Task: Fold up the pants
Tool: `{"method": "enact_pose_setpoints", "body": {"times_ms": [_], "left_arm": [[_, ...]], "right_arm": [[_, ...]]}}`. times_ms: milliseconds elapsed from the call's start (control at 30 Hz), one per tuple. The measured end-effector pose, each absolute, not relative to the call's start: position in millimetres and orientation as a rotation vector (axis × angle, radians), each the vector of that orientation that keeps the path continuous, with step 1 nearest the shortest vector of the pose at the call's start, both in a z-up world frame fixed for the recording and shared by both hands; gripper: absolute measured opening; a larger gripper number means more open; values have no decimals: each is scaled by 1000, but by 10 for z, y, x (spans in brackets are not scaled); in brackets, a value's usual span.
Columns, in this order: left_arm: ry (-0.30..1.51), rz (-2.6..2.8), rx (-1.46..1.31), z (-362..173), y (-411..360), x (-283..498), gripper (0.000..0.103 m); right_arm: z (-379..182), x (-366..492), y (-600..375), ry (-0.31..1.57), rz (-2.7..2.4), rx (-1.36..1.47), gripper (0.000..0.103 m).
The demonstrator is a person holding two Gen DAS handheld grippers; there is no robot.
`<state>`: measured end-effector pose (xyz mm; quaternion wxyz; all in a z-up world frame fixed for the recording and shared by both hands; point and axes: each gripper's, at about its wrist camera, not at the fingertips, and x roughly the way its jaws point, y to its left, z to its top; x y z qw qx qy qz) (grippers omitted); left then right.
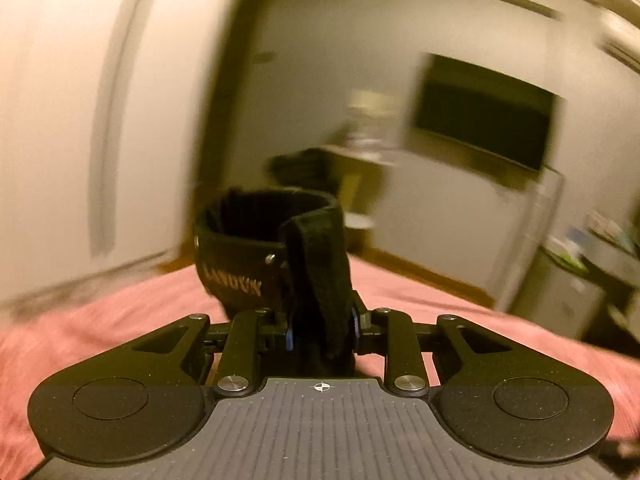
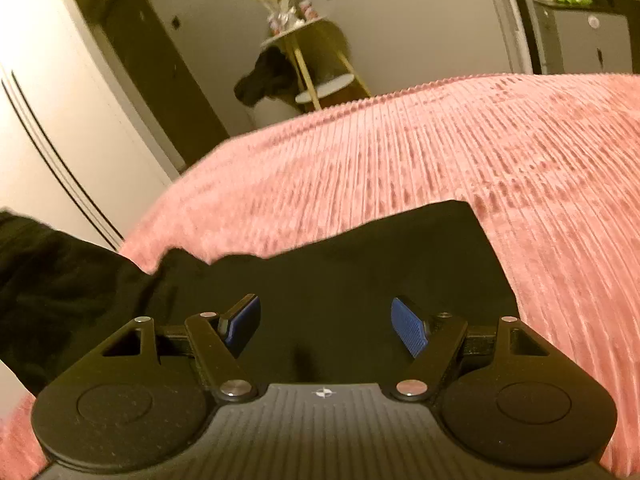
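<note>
The black pants (image 2: pixel 360 264) lie on the pink ribbed bedspread (image 2: pixel 500 152) in the right wrist view, one part flat ahead, another bunched at the left. My right gripper (image 2: pixel 326 326) is open just above the flat part, its blue pads (image 2: pixel 408 330) spread wide. In the left wrist view my left gripper (image 1: pixel 322 326) is shut on the pants' waistband (image 1: pixel 276 252), a black band with lettering that stands up in a loop above the bed (image 1: pixel 120 320). That view is motion-blurred.
A small wooden side table (image 2: pixel 316 60) with dark cloth draped on it stands beyond the bed. A white wardrobe (image 2: pixel 48 120) is at the left. A dark screen (image 1: pixel 484 120) hangs on the far wall, and a grey cabinet (image 2: pixel 588 36) stands at the right.
</note>
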<state>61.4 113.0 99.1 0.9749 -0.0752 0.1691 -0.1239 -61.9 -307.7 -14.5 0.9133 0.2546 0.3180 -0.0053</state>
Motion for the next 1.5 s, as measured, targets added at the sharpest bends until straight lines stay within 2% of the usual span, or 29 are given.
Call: {"method": "enact_pose_setpoints", "body": {"times_ms": [167, 200, 233, 300, 333, 367, 533, 567, 667, 867, 967, 1167, 1300, 1333, 1433, 1500], "left_arm": [[358, -465, -24, 873, 124, 354, 29], [379, -482, -15, 796, -31, 343, 30], [404, -498, -12, 708, -190, 339, 36], [473, -535, -6, 484, -465, 353, 66], [530, -551, -7, 393, -586, 347, 86], [594, -568, -20, 301, -675, 386, 91], [711, -517, -143, 121, -548, 446, 95], [716, -478, -181, 127, -427, 474, 96], [728, -291, -277, 106, -16, 701, 97], [856, -44, -401, -241, 476, 1013, 98], [938, -46, -421, -469, 507, 1050, 98], [951, -82, -508, -638, 668, 1020, 101], [959, -104, -565, -732, 727, 1051, 102], [958, -109, -578, -733, 738, 1042, 102], [953, -120, -594, -727, 742, 1046, 101], [948, -127, -596, -730, 738, 1044, 101]], "right_arm": [[-79, -759, -3272, 607, -10, 630, 74], [-73, -781, -3296, 600, -11, 642, 74], [-68, -807, -3330, 593, -6, 664, 74], [-64, -843, -3390, 585, -4, 700, 74], [-66, -860, -3415, 585, -4, 713, 74], [-68, -875, -3434, 589, 0, 726, 74], [-125, -856, -3477, 636, 55, 788, 76], [-140, -828, -3466, 654, 64, 789, 80], [-206, -696, -3439, 729, 77, 779, 85], [-482, -393, -3527, 921, 102, 876, 87], [-546, -289, -3521, 936, 150, 889, 99], [-562, -99, -3350, 942, 230, 769, 99], [-611, 8, -3361, 913, 273, 819, 99], [-616, 16, -3368, 905, 285, 830, 96], [-637, 31, -3369, 908, 311, 857, 57], [-677, 31, -3425, 909, 330, 913, 56]]}}
